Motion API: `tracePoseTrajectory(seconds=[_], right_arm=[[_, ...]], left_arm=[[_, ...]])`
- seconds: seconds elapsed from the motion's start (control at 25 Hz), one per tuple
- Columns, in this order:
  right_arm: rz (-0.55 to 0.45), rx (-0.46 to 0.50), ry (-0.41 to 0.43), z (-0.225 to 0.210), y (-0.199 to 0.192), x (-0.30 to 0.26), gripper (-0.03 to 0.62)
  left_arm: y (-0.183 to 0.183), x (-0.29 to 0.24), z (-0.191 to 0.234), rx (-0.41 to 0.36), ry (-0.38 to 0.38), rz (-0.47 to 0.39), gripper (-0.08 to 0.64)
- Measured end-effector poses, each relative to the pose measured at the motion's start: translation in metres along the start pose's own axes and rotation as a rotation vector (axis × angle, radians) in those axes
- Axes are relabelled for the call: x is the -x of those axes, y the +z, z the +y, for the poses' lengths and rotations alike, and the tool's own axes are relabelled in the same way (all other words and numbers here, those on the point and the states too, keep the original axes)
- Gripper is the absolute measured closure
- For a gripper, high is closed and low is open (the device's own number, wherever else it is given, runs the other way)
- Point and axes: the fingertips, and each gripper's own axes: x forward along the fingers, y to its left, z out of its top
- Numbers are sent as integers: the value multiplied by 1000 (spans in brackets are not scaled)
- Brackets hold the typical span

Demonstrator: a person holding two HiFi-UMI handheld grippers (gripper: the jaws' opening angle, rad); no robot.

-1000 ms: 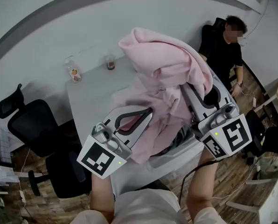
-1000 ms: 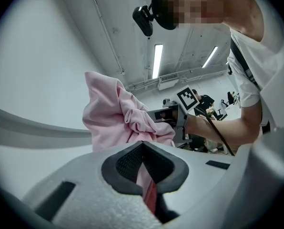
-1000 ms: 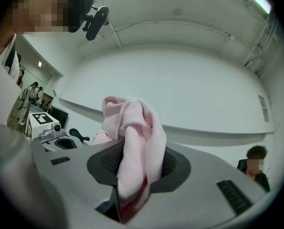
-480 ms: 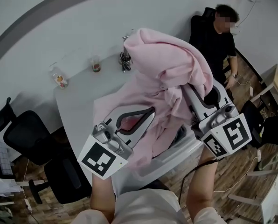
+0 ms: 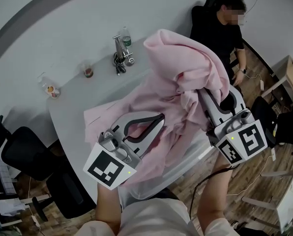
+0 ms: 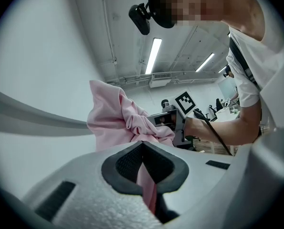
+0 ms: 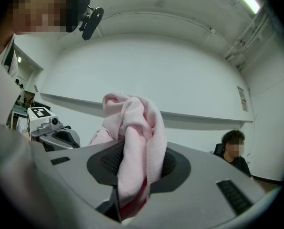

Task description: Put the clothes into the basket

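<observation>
We hold the pink garment point(image 5: 186, 68) up in the air over the near end of the bench point(image 5: 70, 117), bunched high between both claws. The left claw point(image 5: 158, 119) is nearly closed on a thin fold of the cloth, which runs down through the gap between its pads. The right claw point(image 5: 209, 96) stands a little wider, clamped on a thick wad that bulges out above its jaws. Below the hanging cloth a pale rim point(image 5: 186, 165) shows at the bench's edge. We take it for the basket, though the garment covers most of it.

Our worry from here is the long loose tail. One flap reaches out to the left, low over the bench or on it, we cannot tell which. If we let go without gathering it over the opening, part of the garment would likely drape over the rim or land on the bench. The left claw's pinch is thin, and a snag on the rim could pull that fold free early. The cup point(image 5: 88, 72) at the far side is well apart from the cloth, so we see little risk there
</observation>
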Motion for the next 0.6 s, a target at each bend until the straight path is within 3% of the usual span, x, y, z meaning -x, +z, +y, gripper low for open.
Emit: tracePoseTrajectory(seconds=[0.36,0.6], right_arm=[[103,33,-125,-58,-42,14,474],[224,46,-75,-49,-87,13,469]], left_arm=[[-22,-39,1,28,-69,6,555],[-36,-56,-2,62,-101,12,555]])
